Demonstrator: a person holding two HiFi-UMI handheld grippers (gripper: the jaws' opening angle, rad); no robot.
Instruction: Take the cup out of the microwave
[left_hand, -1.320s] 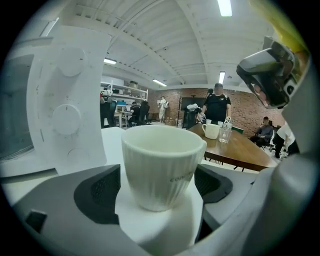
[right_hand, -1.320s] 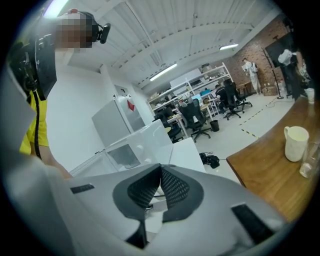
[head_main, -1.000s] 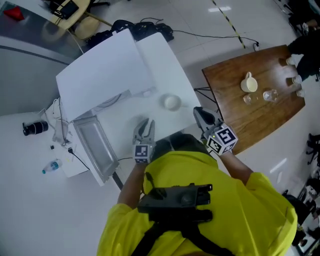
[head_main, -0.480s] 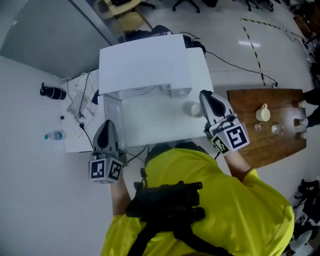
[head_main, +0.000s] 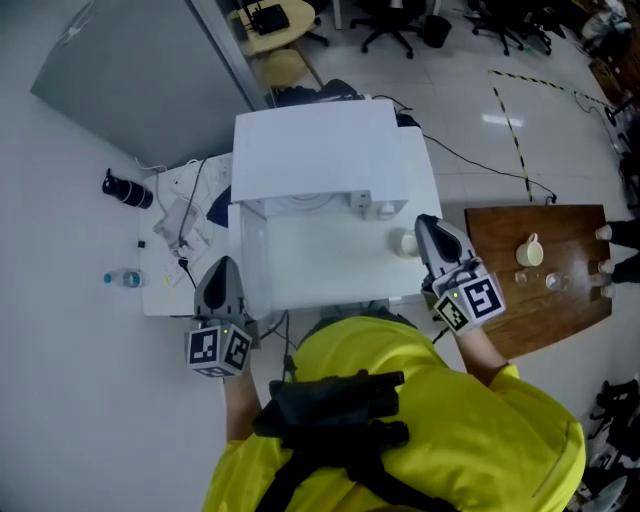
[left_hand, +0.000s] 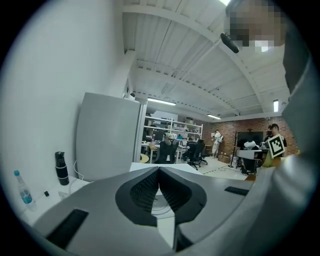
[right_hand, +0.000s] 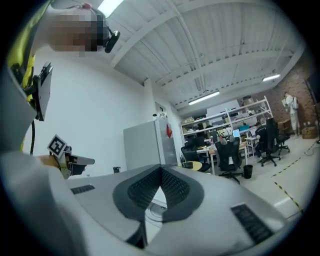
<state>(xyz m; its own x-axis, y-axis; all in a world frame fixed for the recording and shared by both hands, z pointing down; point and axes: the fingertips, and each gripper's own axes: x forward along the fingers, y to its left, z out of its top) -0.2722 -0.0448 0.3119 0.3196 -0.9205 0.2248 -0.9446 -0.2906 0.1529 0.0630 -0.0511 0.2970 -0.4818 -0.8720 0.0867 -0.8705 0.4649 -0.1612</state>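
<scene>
White table (head_main: 320, 275), cup (head_main: 405, 243) by R tongs (head_main: 430, 224); L tongs (head_main: 222, 268) now further left; both closed, empty.

I am seeing my right gripper (right_hand: 160, 172) filling the lower frame, its jaws pressing together at the tips with nothing between them. A grey cabinet (right_hand: 141, 145) is standing at centre left, and office chairs (right_hand: 227, 155) are sitting at centre right.
</scene>
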